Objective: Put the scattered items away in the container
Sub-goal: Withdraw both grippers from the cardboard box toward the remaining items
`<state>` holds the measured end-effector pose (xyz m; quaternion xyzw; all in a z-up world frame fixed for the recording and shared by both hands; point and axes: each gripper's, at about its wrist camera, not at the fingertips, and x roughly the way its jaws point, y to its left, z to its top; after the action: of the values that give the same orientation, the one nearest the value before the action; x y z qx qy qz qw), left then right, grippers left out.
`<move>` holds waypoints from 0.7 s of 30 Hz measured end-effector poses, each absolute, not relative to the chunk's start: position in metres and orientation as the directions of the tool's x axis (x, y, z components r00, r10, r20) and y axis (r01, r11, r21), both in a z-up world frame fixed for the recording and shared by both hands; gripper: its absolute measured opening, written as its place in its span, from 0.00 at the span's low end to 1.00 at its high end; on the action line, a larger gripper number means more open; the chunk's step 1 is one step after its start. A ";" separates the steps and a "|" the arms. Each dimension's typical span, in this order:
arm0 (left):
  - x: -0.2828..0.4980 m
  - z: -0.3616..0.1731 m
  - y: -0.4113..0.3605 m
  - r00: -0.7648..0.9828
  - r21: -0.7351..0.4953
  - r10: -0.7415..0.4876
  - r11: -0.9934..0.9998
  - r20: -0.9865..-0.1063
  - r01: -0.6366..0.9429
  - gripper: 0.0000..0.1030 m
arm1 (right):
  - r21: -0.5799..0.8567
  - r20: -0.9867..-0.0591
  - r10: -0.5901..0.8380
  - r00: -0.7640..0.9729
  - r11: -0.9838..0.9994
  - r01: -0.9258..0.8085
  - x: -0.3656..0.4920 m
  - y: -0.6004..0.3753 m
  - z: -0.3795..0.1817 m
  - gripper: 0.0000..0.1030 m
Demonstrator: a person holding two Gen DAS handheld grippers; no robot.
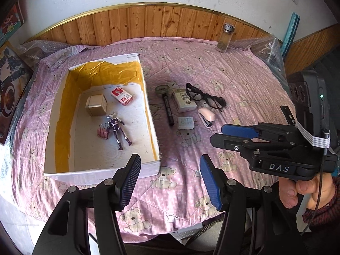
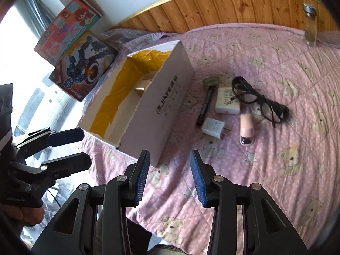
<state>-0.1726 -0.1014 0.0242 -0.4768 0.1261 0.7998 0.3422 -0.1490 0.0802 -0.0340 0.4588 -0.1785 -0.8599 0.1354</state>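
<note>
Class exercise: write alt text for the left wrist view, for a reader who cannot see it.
An open white cardboard box with yellow lining sits on a pink bear-print quilt, holding a silver toy figure. Beside it lie black-framed glasses and a pink stapler. Both grippers, left gripper and right gripper, are open, empty.

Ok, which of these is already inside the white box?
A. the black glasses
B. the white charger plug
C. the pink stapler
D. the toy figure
D: the toy figure lies on the floor of the white box, while the pink stapler, black glasses and white charger plug sit out on the pink bedspread.
</note>
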 end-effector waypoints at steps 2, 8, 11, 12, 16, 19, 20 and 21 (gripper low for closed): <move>-0.170 0.020 -0.089 -0.297 -0.128 0.435 -0.718 -0.850 -0.685 0.59 | 0.437 -0.750 -0.384 -0.539 -0.899 0.033 -0.149 0.092 -0.044 0.41; -0.174 -0.002 -0.050 -0.257 -0.159 0.448 -0.702 -0.856 -0.694 0.60 | 0.428 -0.771 -0.329 -0.546 -0.902 -0.061 -0.155 0.124 -0.062 0.41; -0.184 -0.015 -0.033 -0.244 -0.191 0.463 -0.709 -0.852 -0.679 0.61 | 0.422 -0.781 -0.307 -0.544 -0.902 -0.097 -0.162 0.139 -0.070 0.41; -0.187 -0.020 -0.027 -0.242 -0.195 0.462 -0.714 -0.853 -0.673 0.62 | 0.415 -0.786 -0.296 -0.543 -0.904 -0.107 -0.164 0.143 -0.073 0.41; -0.203 -0.043 -0.007 -0.222 -0.225 0.460 -0.730 -0.860 -0.645 0.62 | 0.396 -0.802 -0.275 -0.531 -0.909 -0.127 -0.176 0.153 -0.086 0.41; -0.215 -0.062 0.003 -0.201 -0.255 0.458 -0.750 -0.866 -0.610 0.62 | 0.381 -0.808 -0.267 -0.526 -0.917 -0.121 -0.187 0.155 -0.094 0.41; -0.219 -0.068 0.006 -0.200 -0.255 0.452 -0.758 -0.869 -0.600 0.62 | 0.375 -0.811 -0.262 -0.523 -0.919 -0.120 -0.191 0.156 -0.097 0.41; -0.222 -0.074 0.009 -0.201 -0.254 0.445 -0.765 -0.872 -0.592 0.62 | 0.365 -0.816 -0.254 -0.518 -0.923 -0.123 -0.195 0.157 -0.101 0.41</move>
<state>-0.2223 0.0090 -0.0740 -0.5353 0.0684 0.7720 0.3358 -0.1953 0.1566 -0.1006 0.4892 -0.1927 -0.8498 0.0386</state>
